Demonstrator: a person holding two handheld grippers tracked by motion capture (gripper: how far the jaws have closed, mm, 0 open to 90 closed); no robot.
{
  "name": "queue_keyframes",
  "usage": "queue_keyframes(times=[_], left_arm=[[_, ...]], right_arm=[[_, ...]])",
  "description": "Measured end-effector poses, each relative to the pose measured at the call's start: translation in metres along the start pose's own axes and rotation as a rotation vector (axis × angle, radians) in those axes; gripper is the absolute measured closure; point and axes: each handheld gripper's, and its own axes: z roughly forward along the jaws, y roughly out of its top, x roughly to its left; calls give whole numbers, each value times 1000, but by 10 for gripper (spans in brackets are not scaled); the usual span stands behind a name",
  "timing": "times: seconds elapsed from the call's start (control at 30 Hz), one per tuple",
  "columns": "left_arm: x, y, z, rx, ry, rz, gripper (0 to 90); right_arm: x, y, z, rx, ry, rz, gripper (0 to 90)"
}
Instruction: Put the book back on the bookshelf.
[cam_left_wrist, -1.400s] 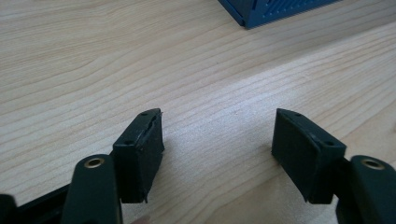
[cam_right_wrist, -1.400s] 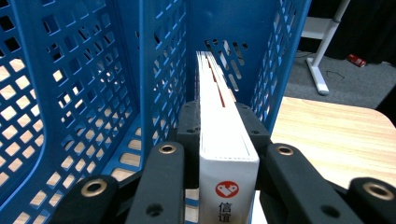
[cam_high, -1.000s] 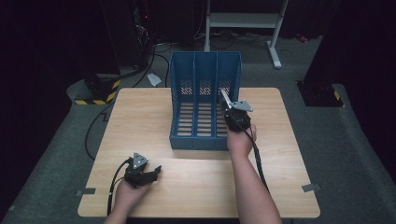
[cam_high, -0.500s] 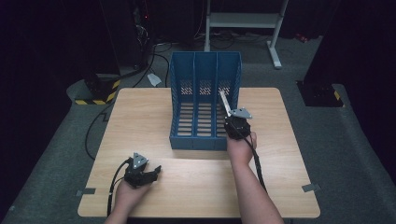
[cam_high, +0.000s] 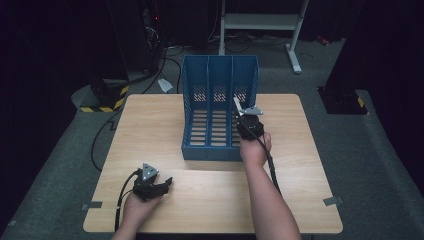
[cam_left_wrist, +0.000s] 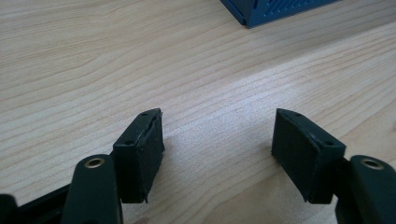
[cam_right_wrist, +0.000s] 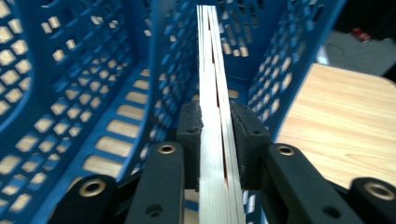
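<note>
Two fingers of right gripper (cam_right_wrist: 215, 140) clamp thin book (cam_right_wrist: 214, 93), far end cropped; left gripper (cam_left_wrist: 217, 154) fingers wide.

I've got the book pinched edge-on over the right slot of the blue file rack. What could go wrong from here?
1. The right tool grips the thin book only at its near end, so the book may pivot or slip.
2. The book is close to the blue rack's divider; it could catch there.
3. The left tool sits open, away from the rack, so a snag could shove the unsteadied rack.
</note>
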Motion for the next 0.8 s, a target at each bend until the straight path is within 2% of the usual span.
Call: queue_keyframes(times=[0.1, 0.17, 0.23, 0.37, 0.5, 0.67, 0.8], left_arm=[[0, 0, 0, 0, 1, -1, 338], [0, 0, 0, 0, 0, -1, 338], [0, 0, 0, -1, 2, 0, 341], [0, 0, 0, 0, 3, -1, 342], [0, 0, 0, 0, 2, 0, 342], [0, 0, 0, -1, 2, 0, 342], [0, 0, 0, 0, 0, 0, 344]], right_arm=[[-4, -3, -1, -13, -14, 55, 762], [-4, -5, -2, -21, -48, 70, 762], [-2, -5, -3, -28, -81, 110, 761], [5, -1, -2, -31, -130, 97, 762], [5, 0, 0, -36, -159, 112, 762], [1, 1, 0, -42, -174, 147, 761], [1, 2, -2, -66, -168, 144, 761]])
